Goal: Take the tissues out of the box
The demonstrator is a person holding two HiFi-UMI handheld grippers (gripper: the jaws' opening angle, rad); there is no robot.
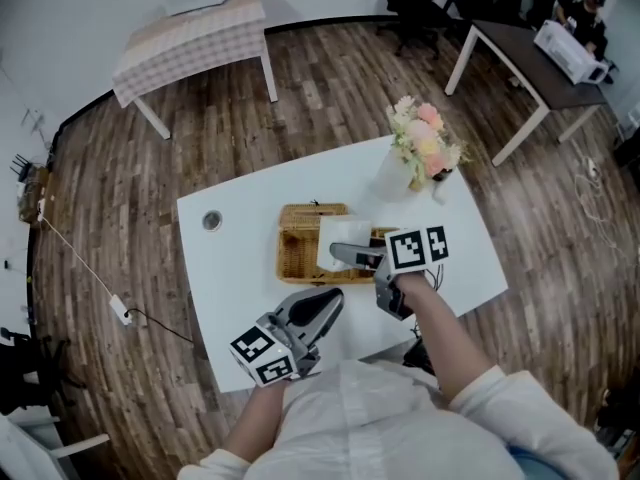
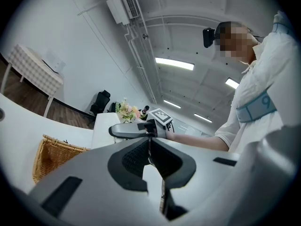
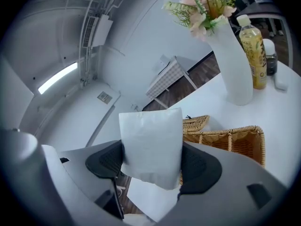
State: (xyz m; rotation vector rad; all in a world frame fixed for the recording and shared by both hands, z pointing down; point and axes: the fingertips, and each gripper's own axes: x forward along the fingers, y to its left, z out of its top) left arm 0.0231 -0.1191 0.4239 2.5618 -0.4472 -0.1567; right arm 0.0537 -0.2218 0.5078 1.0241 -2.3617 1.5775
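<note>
A woven wicker box (image 1: 297, 243) with dividers stands on the white table (image 1: 230, 268). My right gripper (image 1: 347, 256) is shut on a white tissue pack (image 1: 337, 238) and holds it over the box's right part. In the right gripper view the tissue pack (image 3: 153, 147) fills the gap between the black pads (image 3: 106, 163), with the wicker box (image 3: 230, 138) behind it. My left gripper (image 1: 322, 306) hovers near the table's front edge, its jaws shut with nothing between them. From the left gripper view, the left gripper (image 2: 149, 150) points at the right gripper (image 2: 129, 130) and the wicker box (image 2: 52, 155).
A white vase of pink flowers (image 1: 418, 158) stands at the table's back right. A yellow drink bottle (image 3: 252, 51) and a small dark bottle (image 3: 270, 55) stand beside the vase (image 3: 233, 65). A small round object (image 1: 211, 220) lies on the table's left.
</note>
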